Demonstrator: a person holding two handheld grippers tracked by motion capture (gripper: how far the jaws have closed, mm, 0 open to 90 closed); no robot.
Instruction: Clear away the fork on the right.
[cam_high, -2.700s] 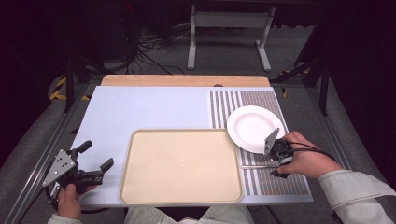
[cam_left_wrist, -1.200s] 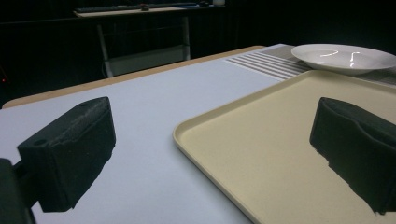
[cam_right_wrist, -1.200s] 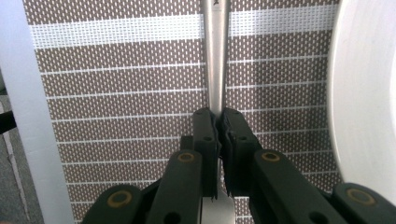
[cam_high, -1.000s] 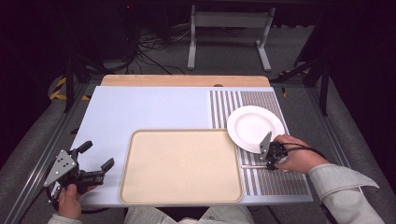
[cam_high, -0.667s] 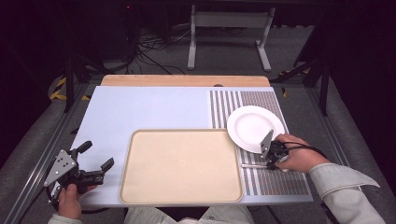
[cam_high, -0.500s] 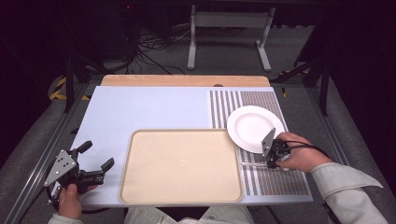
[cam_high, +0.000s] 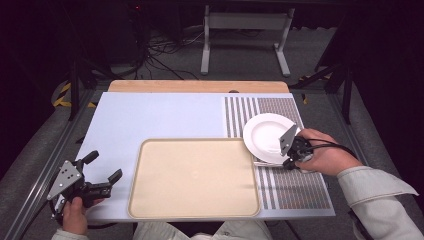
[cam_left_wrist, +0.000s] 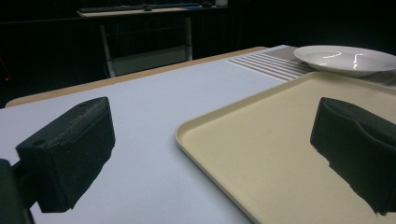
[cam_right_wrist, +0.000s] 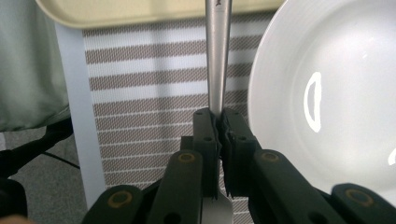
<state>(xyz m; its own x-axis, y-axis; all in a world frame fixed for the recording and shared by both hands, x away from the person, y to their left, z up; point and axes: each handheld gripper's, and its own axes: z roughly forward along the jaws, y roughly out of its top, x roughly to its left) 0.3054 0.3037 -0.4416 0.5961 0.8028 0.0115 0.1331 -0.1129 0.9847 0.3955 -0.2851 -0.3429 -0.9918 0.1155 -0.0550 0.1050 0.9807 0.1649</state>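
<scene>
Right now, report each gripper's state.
Left gripper: open, nothing between its jaws, by the tray.
Right gripper: shut on a metal utensil handle, beside the white plate.

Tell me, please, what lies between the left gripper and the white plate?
In the high view, the beige tray lies between the left gripper and the white plate.

high: above, looks down on table | gripper views: low, close — all share plate
</scene>
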